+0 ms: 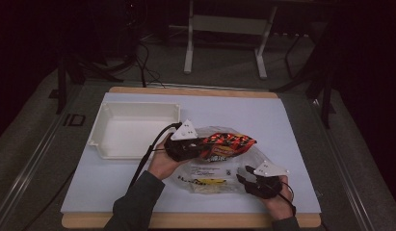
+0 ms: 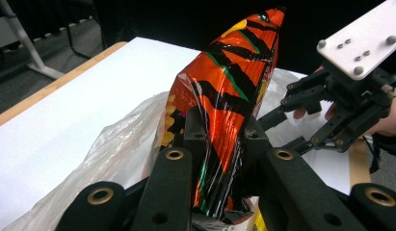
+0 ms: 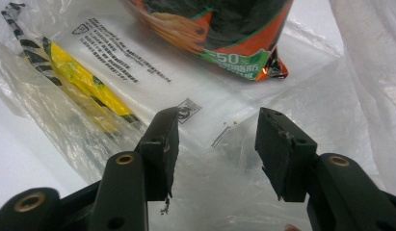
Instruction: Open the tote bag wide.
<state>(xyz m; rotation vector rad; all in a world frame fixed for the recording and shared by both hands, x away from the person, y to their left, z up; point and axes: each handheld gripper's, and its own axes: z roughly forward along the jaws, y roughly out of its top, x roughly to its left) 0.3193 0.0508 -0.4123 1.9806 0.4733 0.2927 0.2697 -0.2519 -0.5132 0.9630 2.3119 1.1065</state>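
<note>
An orange and black striped snack bag (image 1: 229, 143) lies half in the mouth of a clear printed plastic bag (image 1: 212, 174) on the white mat. My left gripper (image 1: 201, 147) is shut on the snack bag (image 2: 229, 82), and in the left gripper view its pads (image 2: 195, 130) press both sides of the crinkled foil. My right gripper (image 1: 244, 176) stands open at the plastic bag's right edge. In the right gripper view the jaws (image 3: 217, 139) hover just over the clear film (image 3: 138, 62) without pinching it, with the snack bag's bottom end (image 3: 219, 29) beyond them.
A yellow and black packet (image 3: 85, 79) lies inside the clear bag. An empty white tray (image 1: 105, 120) stands at the back left of the mat (image 1: 263, 115). The wooden table edge (image 1: 186, 220) runs along the front. Table legs and cables lie on the floor behind.
</note>
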